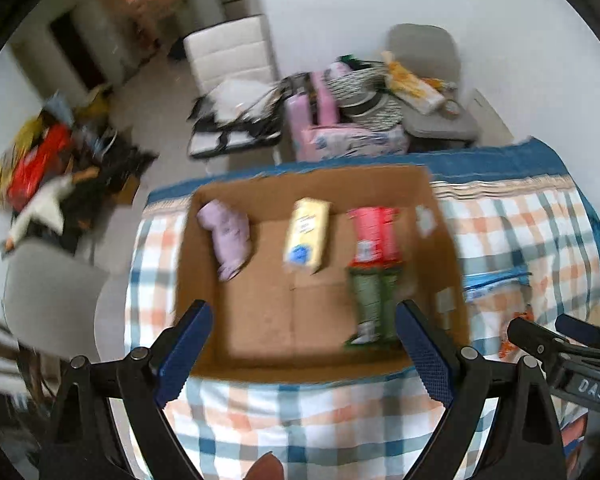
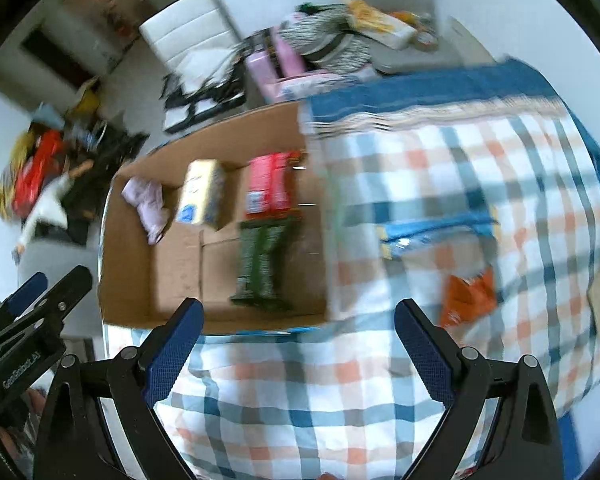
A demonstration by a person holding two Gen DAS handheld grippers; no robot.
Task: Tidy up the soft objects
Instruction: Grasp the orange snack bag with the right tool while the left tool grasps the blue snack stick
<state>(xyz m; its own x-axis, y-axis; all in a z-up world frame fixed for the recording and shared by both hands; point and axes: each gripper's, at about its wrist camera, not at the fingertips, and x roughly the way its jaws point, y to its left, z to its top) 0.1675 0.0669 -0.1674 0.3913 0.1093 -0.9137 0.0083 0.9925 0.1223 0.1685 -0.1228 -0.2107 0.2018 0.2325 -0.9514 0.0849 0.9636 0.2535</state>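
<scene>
An open cardboard box point(image 1: 260, 312) lies on a checked tablecloth point(image 1: 300, 420). In it lie a lilac cloth bundle point(image 1: 228, 236), a yellow pack point(image 1: 306, 234), a red pack point(image 1: 374, 236) and a green pack point(image 1: 374, 304). My left gripper point(image 1: 304, 350) is open and empty above the box's near edge. My right gripper point(image 2: 300, 344) is open and empty over the cloth, right of the box point(image 2: 160, 280). A blue-edged packet point(image 2: 432, 232) and an orange packet point(image 2: 466, 298) lie on the cloth right of the box.
Beyond the table stand a white chair point(image 1: 228, 56), a grey chair point(image 1: 428, 60) piled with clothes and bags, and a pink pack point(image 1: 340, 140). A heap of clothes and red bags point(image 1: 44, 160) lies on the floor at left. A grey seat point(image 1: 52, 300) is near left.
</scene>
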